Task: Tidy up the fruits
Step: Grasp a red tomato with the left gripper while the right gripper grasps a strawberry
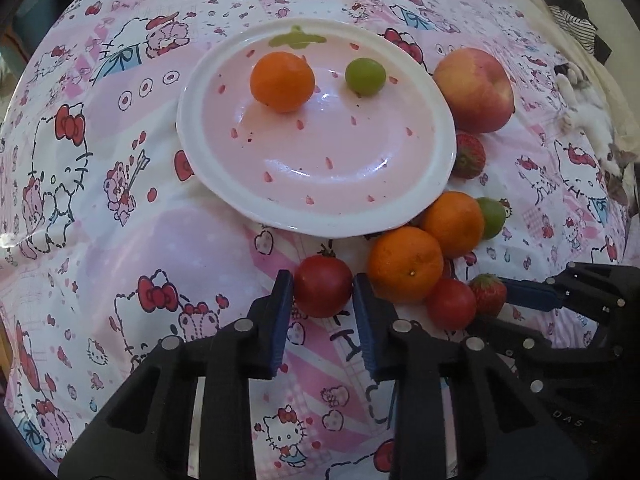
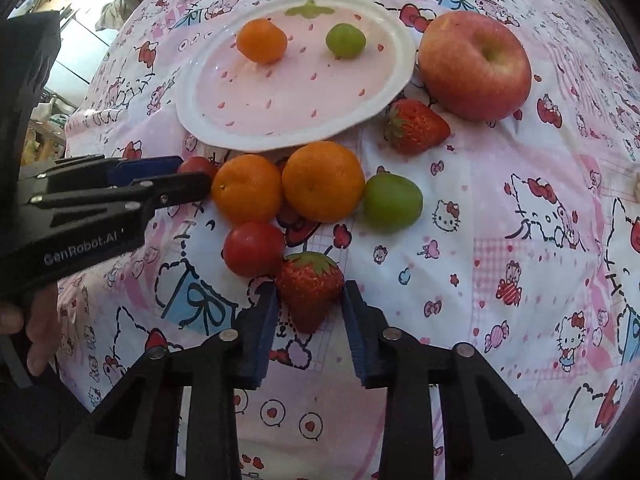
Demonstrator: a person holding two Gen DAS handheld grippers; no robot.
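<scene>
A pink plate [image 1: 420, 200] [image 2: 384, 96] holds a small orange [image 1: 282, 81] [image 2: 261, 40] and a green plum [image 1: 365, 77] [image 2: 345, 40]. My left gripper [image 1: 322, 294] [image 2: 192, 178] is shut on a red tomato [image 1: 322, 286] [image 2: 196, 166] on the cloth. My right gripper [image 2: 308, 300] [image 1: 502, 294] is shut on a strawberry [image 2: 310, 286] [image 1: 487, 292]. Two oranges [image 1: 405, 265] [image 2: 323, 180], another tomato [image 1: 451, 303] [image 2: 253, 248], a green plum [image 2: 392, 202] [image 1: 491, 217], a second strawberry [image 2: 416, 126] [image 1: 469, 156] and an apple [image 2: 475, 65] [image 1: 474, 90] lie beside the plate.
A Hello Kitty cloth [image 1: 120, 240] [image 2: 500, 280] covers the table. A cat [image 1: 588, 120] lies at the far right edge in the left wrist view. A hand [image 2: 36, 320] holds the left gripper.
</scene>
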